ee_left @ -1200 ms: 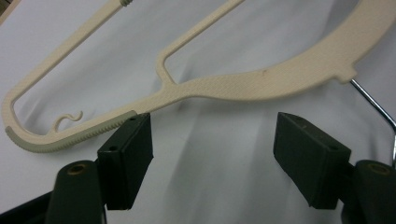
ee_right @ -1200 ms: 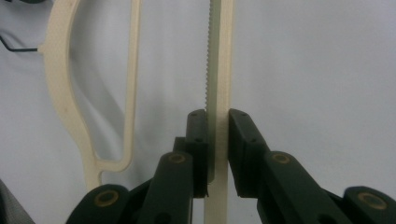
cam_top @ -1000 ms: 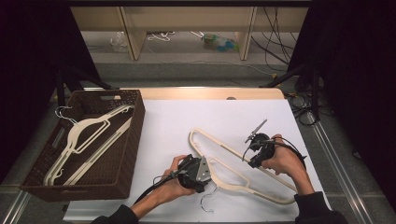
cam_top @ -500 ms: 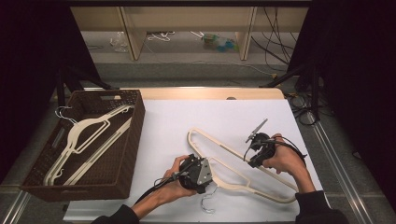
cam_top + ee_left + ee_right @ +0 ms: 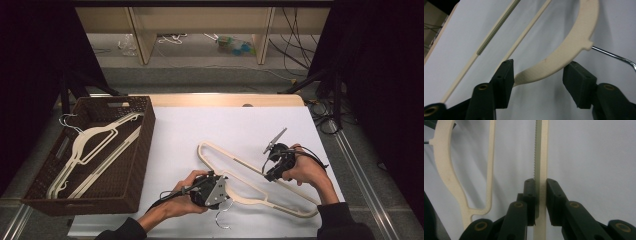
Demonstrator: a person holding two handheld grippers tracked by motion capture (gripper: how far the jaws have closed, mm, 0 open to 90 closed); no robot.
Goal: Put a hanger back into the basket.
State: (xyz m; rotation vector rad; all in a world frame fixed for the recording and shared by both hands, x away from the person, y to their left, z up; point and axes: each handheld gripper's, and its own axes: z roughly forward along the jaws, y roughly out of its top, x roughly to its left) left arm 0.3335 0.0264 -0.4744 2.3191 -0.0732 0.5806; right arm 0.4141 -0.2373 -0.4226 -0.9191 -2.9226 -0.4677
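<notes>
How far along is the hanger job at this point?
Two hangers already lie in the brown basket. The third hanger is on the white table: right gripper clamps its bar, left gripper's jaws have just been closing around its curved shoulder. Lifting and placing it remains.

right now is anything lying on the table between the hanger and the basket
Nothing visible does. The white table is bare between the hanger and the brown basket. Two hangers already lie inside the basket, leaving room beside them.

No legible txt, labels, brands, nos. or signs on any surface in the high view or either gripper view.
</notes>
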